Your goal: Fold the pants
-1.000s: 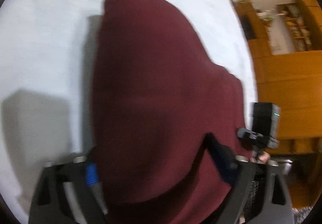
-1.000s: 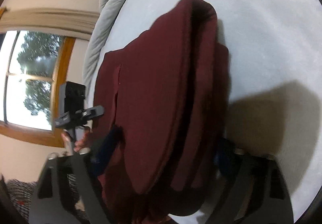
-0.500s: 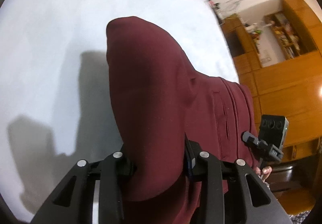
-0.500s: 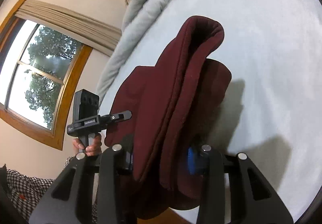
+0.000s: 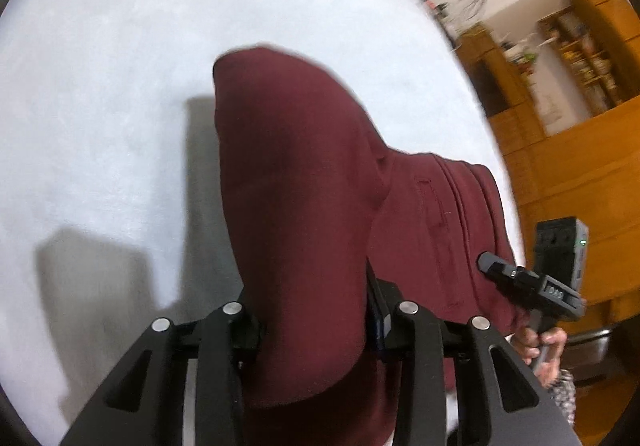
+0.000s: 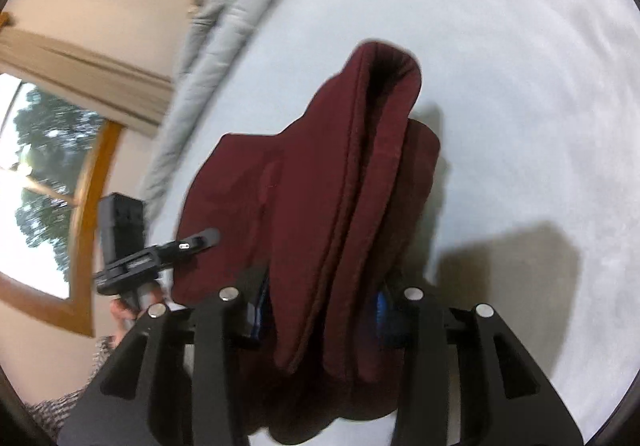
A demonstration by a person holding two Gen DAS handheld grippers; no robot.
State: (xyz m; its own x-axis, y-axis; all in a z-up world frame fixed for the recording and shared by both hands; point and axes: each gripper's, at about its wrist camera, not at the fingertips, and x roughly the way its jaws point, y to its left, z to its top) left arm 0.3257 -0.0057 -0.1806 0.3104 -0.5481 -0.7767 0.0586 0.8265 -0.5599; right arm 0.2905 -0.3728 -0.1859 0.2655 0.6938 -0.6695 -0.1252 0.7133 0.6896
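White bedding (image 5: pixel 100 105) fills most of both views, with wooden cabinets (image 5: pixel 568 173) on one side of the room, and a window (image 6: pixel 36 185) and a rumpled grey duvet (image 6: pixel 224 29) on the other. Lifted above the sheet, the maroon pants (image 5: pixel 292 205) hang in thick, soft layers that look limp and fairly light, best held at the bunched edges. The left gripper (image 5: pixel 312 330) and right gripper (image 6: pixel 320 310) each clamp a wad of cloth.

Wooden cabinets (image 5: pixel 580 165), curtained window (image 6: pixel 36 181)
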